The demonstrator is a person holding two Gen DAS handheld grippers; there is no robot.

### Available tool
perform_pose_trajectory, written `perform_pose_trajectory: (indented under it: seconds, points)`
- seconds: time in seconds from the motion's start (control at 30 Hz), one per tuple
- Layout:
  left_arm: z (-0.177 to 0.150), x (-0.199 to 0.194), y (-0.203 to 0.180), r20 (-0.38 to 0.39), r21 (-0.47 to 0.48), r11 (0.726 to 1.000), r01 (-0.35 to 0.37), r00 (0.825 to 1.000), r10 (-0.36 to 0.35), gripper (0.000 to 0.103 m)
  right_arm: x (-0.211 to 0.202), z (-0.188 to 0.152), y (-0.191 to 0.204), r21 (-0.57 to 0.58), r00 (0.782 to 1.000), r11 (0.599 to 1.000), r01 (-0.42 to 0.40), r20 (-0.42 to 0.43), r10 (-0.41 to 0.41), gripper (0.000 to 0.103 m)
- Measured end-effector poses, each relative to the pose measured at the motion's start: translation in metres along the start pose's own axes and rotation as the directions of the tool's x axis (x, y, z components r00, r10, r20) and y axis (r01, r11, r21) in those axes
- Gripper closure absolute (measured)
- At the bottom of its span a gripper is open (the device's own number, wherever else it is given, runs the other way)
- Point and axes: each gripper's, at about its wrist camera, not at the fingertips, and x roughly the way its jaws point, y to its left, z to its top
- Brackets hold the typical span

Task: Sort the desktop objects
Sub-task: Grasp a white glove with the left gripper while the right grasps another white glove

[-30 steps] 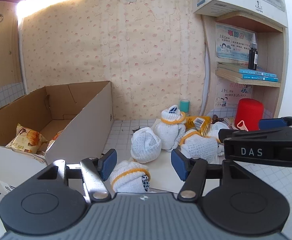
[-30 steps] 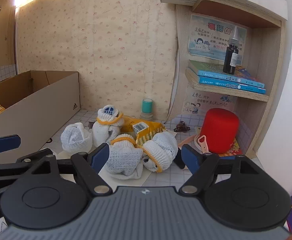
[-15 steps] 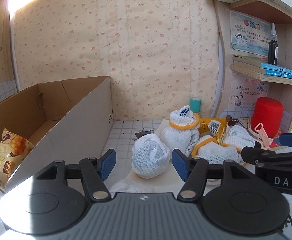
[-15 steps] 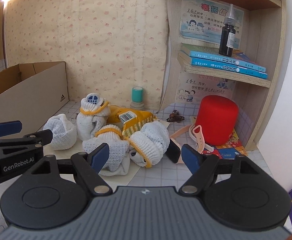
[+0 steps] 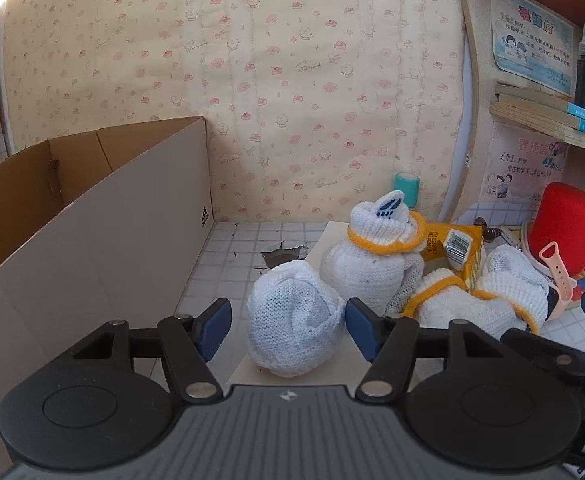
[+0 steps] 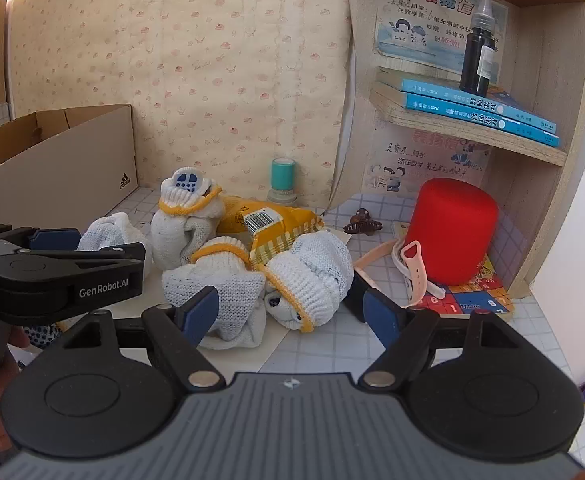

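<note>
Several rolled white socks with yellow cuffs lie in a pile on the tiled desk. My left gripper [image 5: 288,326] is open, its blue pads either side of a plain white sock ball [image 5: 292,324], not touching it. My right gripper [image 6: 290,314] is open around a yellow-cuffed sock roll [image 6: 308,280]. A tall sock with a blue paw print [image 5: 366,256] stands behind. A yellow snack bag [image 6: 272,226] lies among the socks. The left gripper also shows in the right wrist view [image 6: 52,268].
An open cardboard box [image 5: 92,232] stands at the left with a snack bag inside. A red cylinder [image 6: 450,230], pink watch strap [image 6: 412,268], brown hair clip [image 6: 362,226] and teal stamp [image 6: 282,176] sit to the right. A shelf [image 6: 468,128] holds blue books and a black bottle.
Both grippers have moved forward and lower toward the sock pile. The white sock ball now sits between my left pads; the nearer sock has dropped out of the left view.
</note>
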Motion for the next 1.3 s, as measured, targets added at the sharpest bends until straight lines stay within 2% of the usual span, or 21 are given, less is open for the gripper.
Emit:
perform_pose_trajectory:
  seconds: [0.03,0.1,0.27,0.67,0.83,1.0,1.07,1.1,1.13,1.3]
  points:
    - [0.001,0.002,0.000,-0.003,0.006,1.000,-0.003,1.000,0.003,0.038,0.001,0.000,0.001,-0.003,1.000,1.000,0.001,-0.002,-0.001,0.025]
    - [0.002,0.004,-0.001,-0.005,0.012,1.000,-0.003,1.000,0.003,0.047,0.002,0.001,0.004,-0.006,1.000,1.000,-0.005,-0.005,0.005,0.025]
    - [0.000,0.001,0.000,0.015,0.026,1.000,-0.013,1.000,0.012,0.054,0.005,0.001,0.011,-0.019,1.000,1.000,-0.020,-0.009,0.019,0.025]
    - [-0.012,-0.024,0.016,0.056,0.008,0.999,-0.048,0.997,0.047,0.055,0.027,0.001,0.026,-0.046,0.998,0.997,-0.064,-0.024,0.063,0.024]
    - [-0.014,-0.025,0.023,0.043,-0.004,0.999,-0.050,0.998,0.050,0.055,0.037,0.004,0.030,-0.049,0.998,0.997,-0.062,-0.024,0.061,0.013]
    - [-0.015,-0.026,0.025,0.040,-0.007,0.998,-0.061,0.997,0.062,0.056,0.046,0.004,0.034,-0.073,0.999,0.997,-0.033,-0.022,0.032,0.010]
    - [-0.015,-0.027,0.025,0.035,-0.013,0.999,-0.051,0.998,0.052,0.056,0.046,0.003,0.035,-0.070,0.999,0.996,-0.046,-0.025,0.044,0.020]
    - [-0.015,-0.028,0.025,0.037,-0.011,0.999,-0.052,0.998,0.053,0.056,0.044,0.003,0.034,-0.057,0.997,0.996,-0.069,-0.026,0.067,0.052]
    - [-0.015,-0.028,0.026,0.037,-0.011,0.999,-0.051,0.998,0.051,0.056,0.043,0.004,0.032,-0.034,0.995,0.996,-0.087,-0.041,0.086,0.078]
    - [-0.016,-0.033,0.025,0.043,-0.004,0.999,-0.044,0.998,0.044,0.056,0.028,0.003,0.023,0.016,0.994,0.994,-0.110,-0.017,0.110,0.082]
